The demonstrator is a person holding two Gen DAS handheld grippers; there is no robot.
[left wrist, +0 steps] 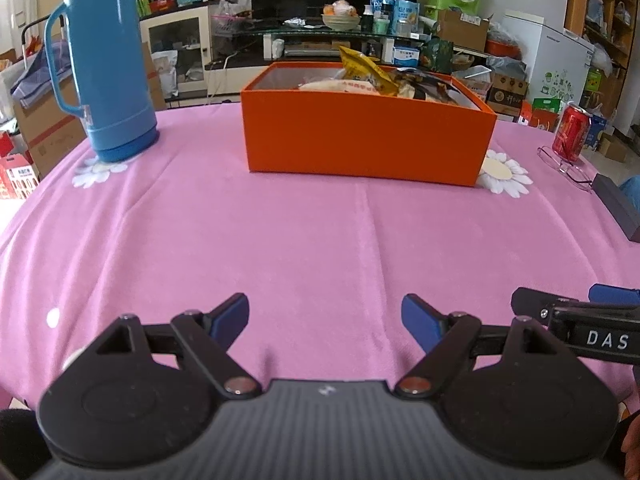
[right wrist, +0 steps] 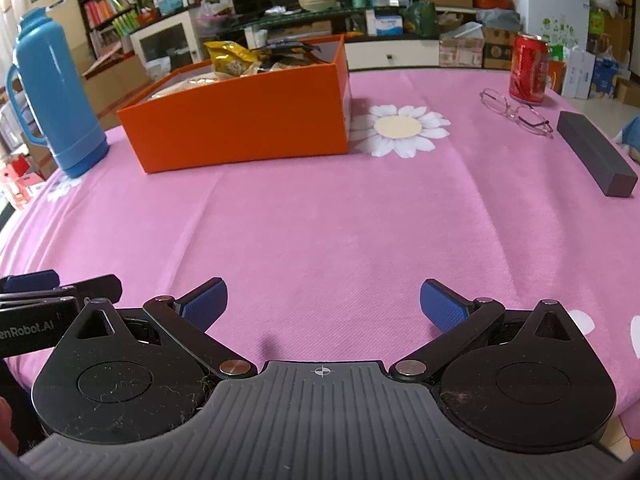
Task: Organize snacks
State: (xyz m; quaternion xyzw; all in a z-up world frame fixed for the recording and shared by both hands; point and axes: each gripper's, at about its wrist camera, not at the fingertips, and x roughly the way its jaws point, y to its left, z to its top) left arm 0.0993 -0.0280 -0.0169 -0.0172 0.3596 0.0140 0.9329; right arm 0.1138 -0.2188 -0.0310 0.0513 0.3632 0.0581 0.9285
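Here, your two grippers hang side by side over the near edge of a pink cloth (left wrist: pixel 320 240), both with jaws apart and nothing between the blue pads. Your left gripper (left wrist: pixel 325 318) faces the box (left wrist: pixel 366 140) almost head-on; your right gripper (right wrist: pixel 323 304) sees the same orange box from its corner. The snacks (right wrist: pixel 248 62) sit piled inside it, a yellow packet (left wrist: pixel 366 68) sticking up above the rim; how many packets lie there cannot be told. The right view alone shows the whole of the dark block (right wrist: pixel 596 156) lying near the cloth's right edge, and the full daisy print (right wrist: pixel 400 128) just beside the box; in the left view the block is cut off at the frame's edge and the box covers part of the daisy. The left view alone takes in the lettered side of your right gripper at its right margin; the right view returns the favour, catching your left gripper at its left margin. Both views carry one blue flask (left wrist: pixel 104 64) standing upright left of the box, one red can (right wrist: pixel 529 68) upright at the far right, and one pair of glasses (right wrist: pixel 516 112) lying between the can and the block. The count: two grippers, one box, one flask, one can, one pair of glasses, one block. A cluttered room with shelves and a dark screen fills the background.
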